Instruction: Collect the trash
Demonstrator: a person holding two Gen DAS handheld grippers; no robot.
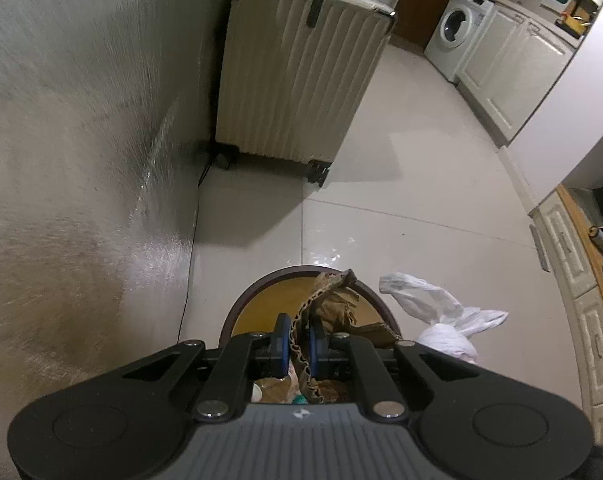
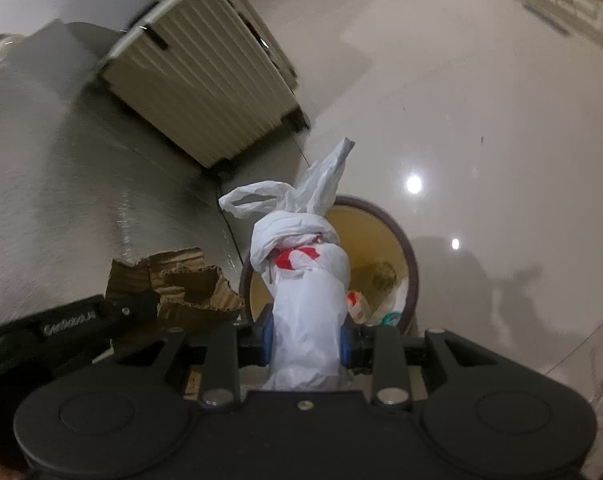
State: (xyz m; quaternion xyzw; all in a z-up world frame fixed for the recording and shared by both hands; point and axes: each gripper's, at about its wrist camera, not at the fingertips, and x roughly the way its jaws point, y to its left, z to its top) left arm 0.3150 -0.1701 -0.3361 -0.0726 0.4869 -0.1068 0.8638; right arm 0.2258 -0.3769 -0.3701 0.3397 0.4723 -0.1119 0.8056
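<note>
Over the round trash bin [image 1: 261, 300], the left gripper [image 1: 299, 346] is clamping its jaws on a torn strip of brown cardboard [image 1: 333, 300], while at two o'clock the knotted white plastic bag [image 1: 441, 312] is hanging beside the rim. Only the right wrist view is showing the right gripper [image 2: 305, 340] squeezing that bag [image 2: 301, 280], its red print too crumpled to read, with bin [image 2: 411, 264] behind; white lettering on the left gripper's body at nine o'clock is too blurred to read, and the ribbed beige suitcase [image 2: 197, 88] is standing at eleven.
</note>
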